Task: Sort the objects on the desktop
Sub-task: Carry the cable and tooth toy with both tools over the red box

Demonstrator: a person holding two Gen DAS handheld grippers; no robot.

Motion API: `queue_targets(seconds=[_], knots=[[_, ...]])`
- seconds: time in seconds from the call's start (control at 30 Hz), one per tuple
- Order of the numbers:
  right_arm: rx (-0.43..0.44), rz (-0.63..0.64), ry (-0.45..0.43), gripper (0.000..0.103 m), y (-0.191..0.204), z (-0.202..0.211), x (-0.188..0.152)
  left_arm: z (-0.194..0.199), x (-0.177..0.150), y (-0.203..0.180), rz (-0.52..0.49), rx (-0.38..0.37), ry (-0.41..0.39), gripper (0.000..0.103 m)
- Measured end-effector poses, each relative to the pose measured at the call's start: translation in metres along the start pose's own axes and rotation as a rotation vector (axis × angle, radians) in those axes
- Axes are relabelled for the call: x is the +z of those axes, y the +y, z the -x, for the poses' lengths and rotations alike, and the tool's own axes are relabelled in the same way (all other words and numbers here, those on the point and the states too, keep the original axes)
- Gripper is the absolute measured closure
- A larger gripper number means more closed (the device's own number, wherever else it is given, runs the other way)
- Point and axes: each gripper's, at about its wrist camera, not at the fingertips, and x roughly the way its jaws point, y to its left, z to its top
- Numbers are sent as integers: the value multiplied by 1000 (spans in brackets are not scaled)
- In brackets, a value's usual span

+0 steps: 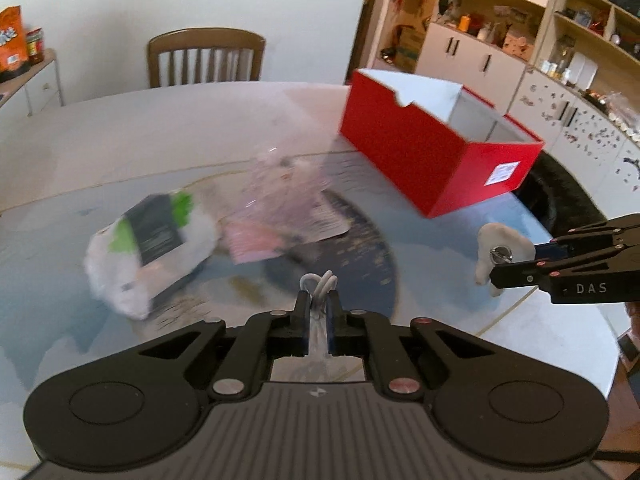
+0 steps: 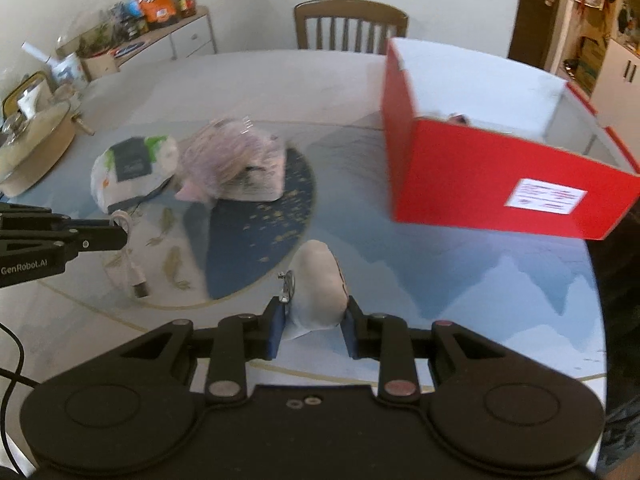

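Nearest my left wrist camera, the left gripper is clamped on a looped white USB cable, with the open red cardboard box ahead right. From my right wrist, the right gripper pinches a pale plush keychain toy. I judge both are mid-carry; next, release over the box.

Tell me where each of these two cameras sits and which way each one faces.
Left wrist: on the left gripper, aimed down across the table at the red box; its fingers pinch a white cable.
Right wrist: on the right gripper, facing the same way, clamped on a pale plush toy.
Shared: box, chair, plastic-wrapped packages, and each shows the other gripper at its edge.
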Motion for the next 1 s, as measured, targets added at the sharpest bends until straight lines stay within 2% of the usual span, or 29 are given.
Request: queue_targets(seconds=[0.6, 1.0], knots=[[3, -28, -111, 74, -95, 55, 38, -15, 79, -92, -12, -106, -118, 97], [-29, 14, -199, 74, -164, 63, 81, -30, 143, -150, -57, -122, -197, 97]])
